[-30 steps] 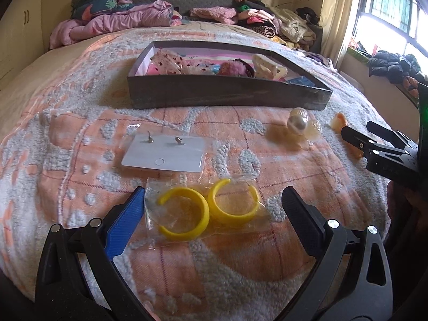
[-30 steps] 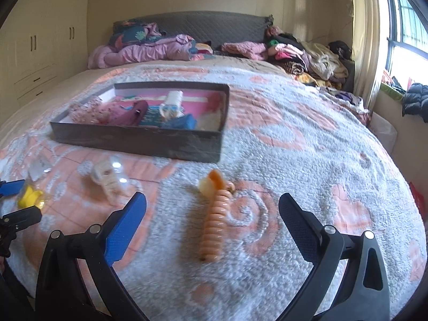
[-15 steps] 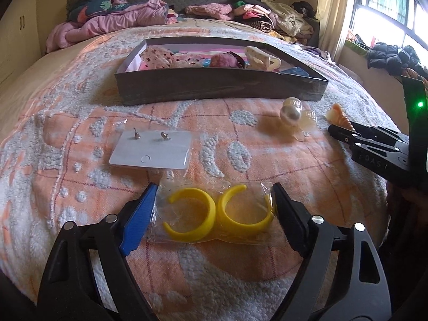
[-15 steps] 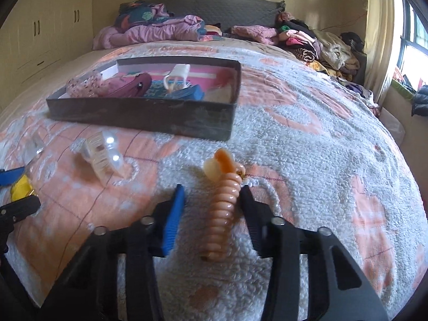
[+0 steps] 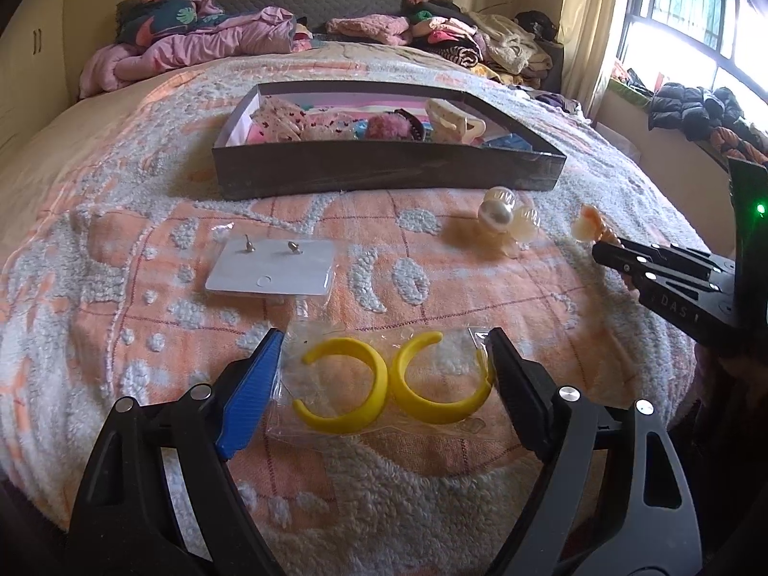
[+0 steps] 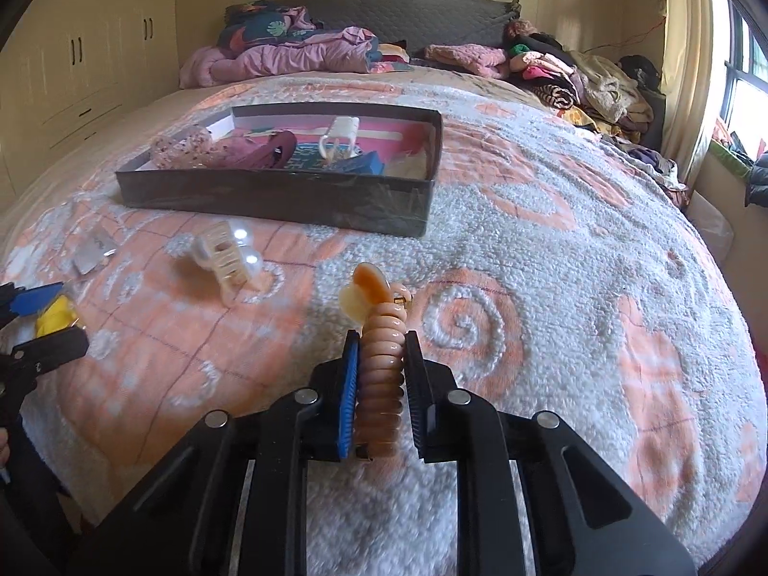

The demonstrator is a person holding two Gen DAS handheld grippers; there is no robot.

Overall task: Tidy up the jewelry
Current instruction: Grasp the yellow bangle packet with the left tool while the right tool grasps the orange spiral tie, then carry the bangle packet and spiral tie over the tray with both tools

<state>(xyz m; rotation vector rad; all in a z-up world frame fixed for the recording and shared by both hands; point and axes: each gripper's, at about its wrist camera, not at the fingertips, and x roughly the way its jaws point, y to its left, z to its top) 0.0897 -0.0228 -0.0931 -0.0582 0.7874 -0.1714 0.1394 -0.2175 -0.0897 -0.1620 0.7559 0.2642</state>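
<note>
Clip (image 6: 381, 374) btwn clamped R tongs (image 6: 381, 360)

Daylight pours in from the window (image 5: 696, 24) on the right, which is blown out to near white in the left wrist view, with glare along its frame. The bedspread (image 6: 552, 249) is evenly and softly lit, with only faint shadows under the small items. Both views bend strongly toward the edges, where dark corners close in as a round vignette. The middle of each picture is fairly sharp; the far headboard (image 6: 384, 9) and the near edges look softer
</note>
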